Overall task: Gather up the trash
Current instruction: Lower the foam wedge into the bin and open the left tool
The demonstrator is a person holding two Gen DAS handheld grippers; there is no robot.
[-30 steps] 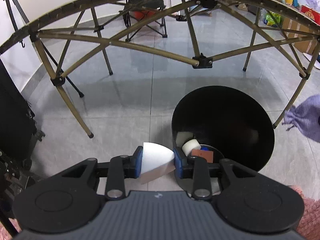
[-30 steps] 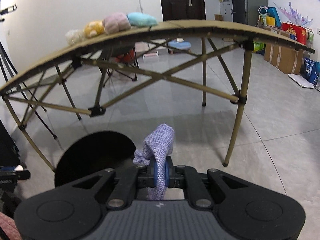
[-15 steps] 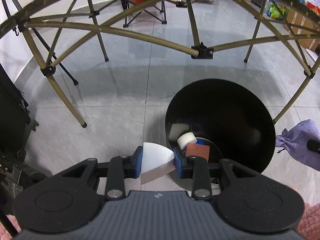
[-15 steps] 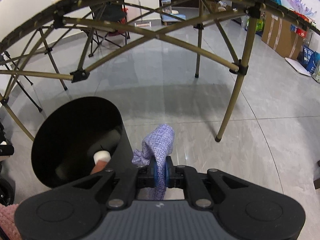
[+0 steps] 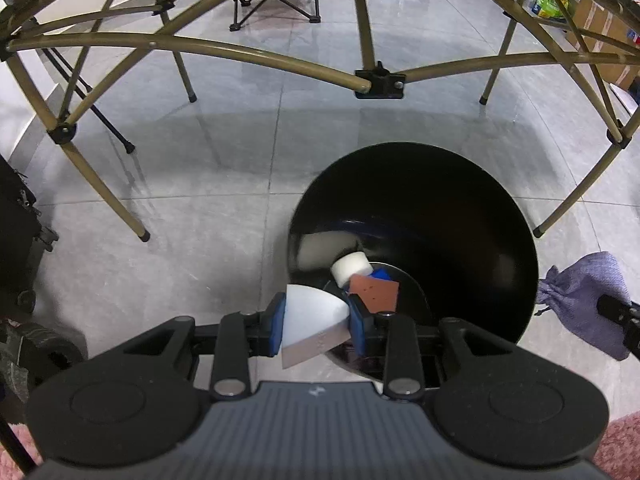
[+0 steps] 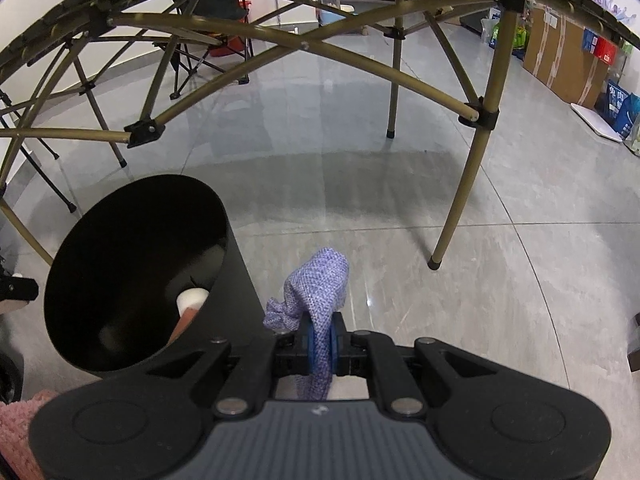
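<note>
Left gripper [image 5: 316,322], angled steeply down at the black bin's [image 5: 500,216] rim, clamps a white foam wedge [image 5: 310,320]; right gripper [image 6: 320,344], beside the bin, pinches a purple pouch [image 6: 320,288].

Glossy grey tiled floor [image 6: 400,208] (faintly reflective) under a folding table frame [image 5: 376,80].

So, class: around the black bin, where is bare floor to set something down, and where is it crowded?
Bare grey floor lies between the black bin and the nearest table leg, and left of the bin toward the slanted legs. Crowded: the bin's bottom, holding a white cylinder and brown block.
</note>
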